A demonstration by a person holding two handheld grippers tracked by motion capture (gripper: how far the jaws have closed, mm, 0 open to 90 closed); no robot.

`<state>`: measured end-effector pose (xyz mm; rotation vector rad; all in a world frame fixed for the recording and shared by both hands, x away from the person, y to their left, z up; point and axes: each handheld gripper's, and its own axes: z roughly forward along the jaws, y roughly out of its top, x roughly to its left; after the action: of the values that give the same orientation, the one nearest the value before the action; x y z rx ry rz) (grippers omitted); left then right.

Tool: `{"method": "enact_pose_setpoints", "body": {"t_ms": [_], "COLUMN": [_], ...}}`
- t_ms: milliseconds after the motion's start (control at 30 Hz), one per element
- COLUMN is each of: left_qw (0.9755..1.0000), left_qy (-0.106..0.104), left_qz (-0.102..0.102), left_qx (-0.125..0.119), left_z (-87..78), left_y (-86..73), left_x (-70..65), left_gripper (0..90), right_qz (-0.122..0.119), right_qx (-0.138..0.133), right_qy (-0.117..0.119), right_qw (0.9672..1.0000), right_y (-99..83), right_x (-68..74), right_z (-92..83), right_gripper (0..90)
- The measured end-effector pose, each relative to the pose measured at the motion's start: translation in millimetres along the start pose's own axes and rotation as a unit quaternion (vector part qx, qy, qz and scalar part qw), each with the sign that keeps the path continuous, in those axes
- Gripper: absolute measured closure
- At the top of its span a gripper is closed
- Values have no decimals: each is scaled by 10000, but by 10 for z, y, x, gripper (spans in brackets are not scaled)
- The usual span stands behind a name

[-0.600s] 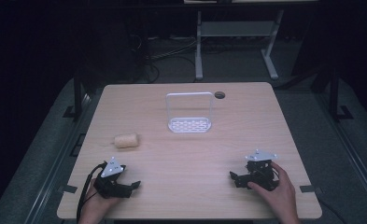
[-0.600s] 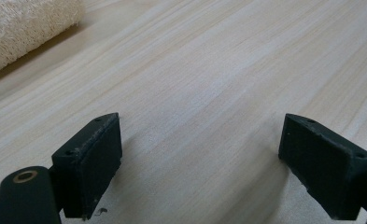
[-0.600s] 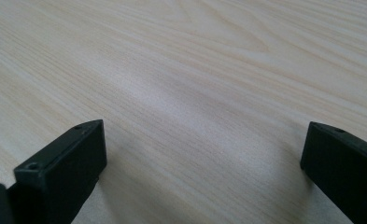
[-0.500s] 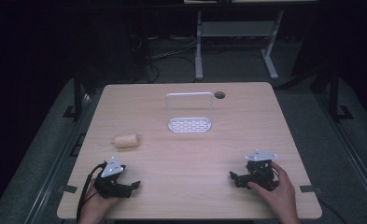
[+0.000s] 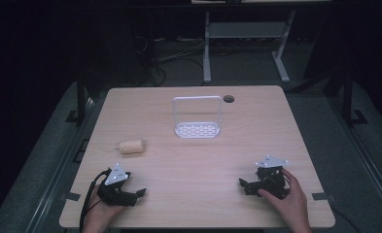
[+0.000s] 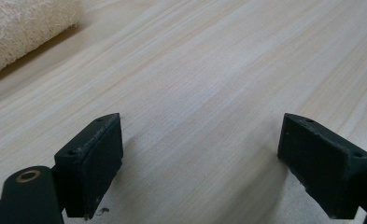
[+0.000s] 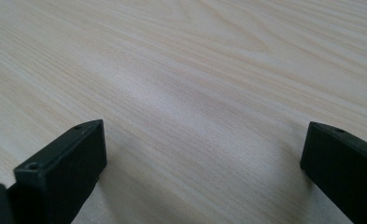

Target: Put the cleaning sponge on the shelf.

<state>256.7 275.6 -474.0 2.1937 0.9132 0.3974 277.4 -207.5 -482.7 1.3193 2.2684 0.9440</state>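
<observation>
You are at the very start of the job: both grippers rest low on the table (image 5: 188, 165) near your edge, and nothing is in either of them. Your left gripper (image 5: 139, 194) has its jaws spread wide over bare wood, and in the left gripper view the rough, pale roll (image 6: 22, 32) lies off to the upper left, outside the gap between the jaws. In the high view that roll (image 5: 131, 146) sits on its side just ahead of your left hand (image 5: 101, 213), well apart from the white wire rack (image 5: 197, 116) standing near the far middle of the table. Your right gripper (image 5: 242, 184) is likewise spread over empty wood, far from both. The next move, as I judge it, belongs to your left hand: lift, swing the jaws to straddle the roll across its narrow width, come down and close gently, since it looks soft. The rack seems the likely place for it.
</observation>
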Motion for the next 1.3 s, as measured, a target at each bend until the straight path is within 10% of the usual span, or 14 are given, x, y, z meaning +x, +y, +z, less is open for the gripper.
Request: {"method": "enact_pose_setpoints", "body": {"t_ms": [1300], "left_qw": [10000], "left_qy": [-74], "left_qz": [62], "left_qx": [-5], "left_z": [-251], "left_y": [19], "left_x": [323], "left_gripper": [140], "right_qz": [22], "right_qx": [0], "right_qy": [-7], "right_qw": [10000], "right_y": [-8], "right_x": [8], "right_z": [-8], "right_gripper": [0]}}
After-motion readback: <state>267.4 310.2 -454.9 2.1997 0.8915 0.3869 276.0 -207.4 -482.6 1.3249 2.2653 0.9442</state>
